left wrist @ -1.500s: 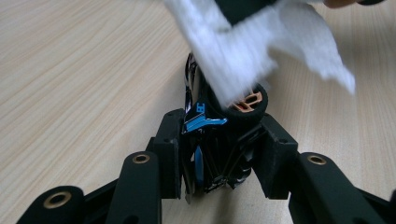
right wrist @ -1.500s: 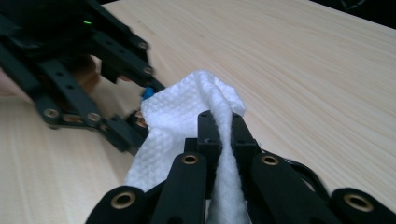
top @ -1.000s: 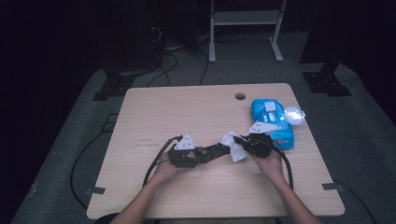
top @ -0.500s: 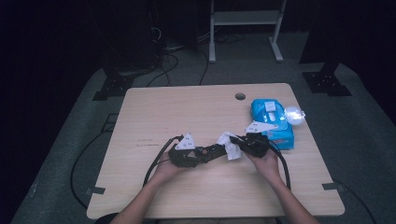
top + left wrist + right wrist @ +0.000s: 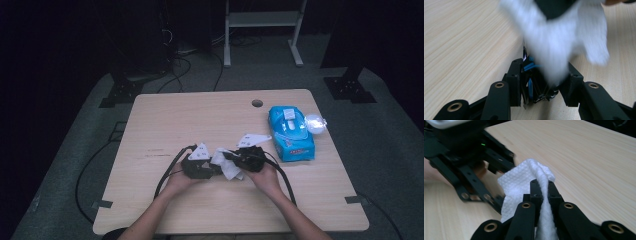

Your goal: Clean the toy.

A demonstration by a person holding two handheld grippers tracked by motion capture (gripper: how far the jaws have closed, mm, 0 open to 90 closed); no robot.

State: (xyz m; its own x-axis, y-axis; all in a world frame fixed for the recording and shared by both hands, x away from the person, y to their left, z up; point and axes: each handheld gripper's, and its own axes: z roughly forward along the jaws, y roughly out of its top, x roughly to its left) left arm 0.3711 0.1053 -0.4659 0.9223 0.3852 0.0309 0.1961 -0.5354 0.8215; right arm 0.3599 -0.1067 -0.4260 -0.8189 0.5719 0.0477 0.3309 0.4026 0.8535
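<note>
In the left gripper view, my left gripper (image 5: 544, 80) is shut on a small dark object with blue parts (image 5: 531, 86). A blurred white wipe (image 5: 564, 42) hangs over that object from above. My right gripper (image 5: 543, 187) is shut on the wipe (image 5: 521, 182), which is bunched between its jaws, and the left gripper (image 5: 469, 157) lies close ahead of it. From above, the left gripper (image 5: 216, 168) and right gripper (image 5: 231, 162) meet tip to tip near the table's front middle, with the wipe (image 5: 229, 171) between them.
A blue pack of wipes (image 5: 290, 132) lies at the right of the wooden table (image 5: 165, 120), with a clear round piece (image 5: 315, 122) beside it. A cable hole (image 5: 257, 103) sits near the far edge. Cables trail from both grippers toward the front.
My right gripper has moved left with the wipe, up against the left gripper's tips. The left gripper has stayed put.
</note>
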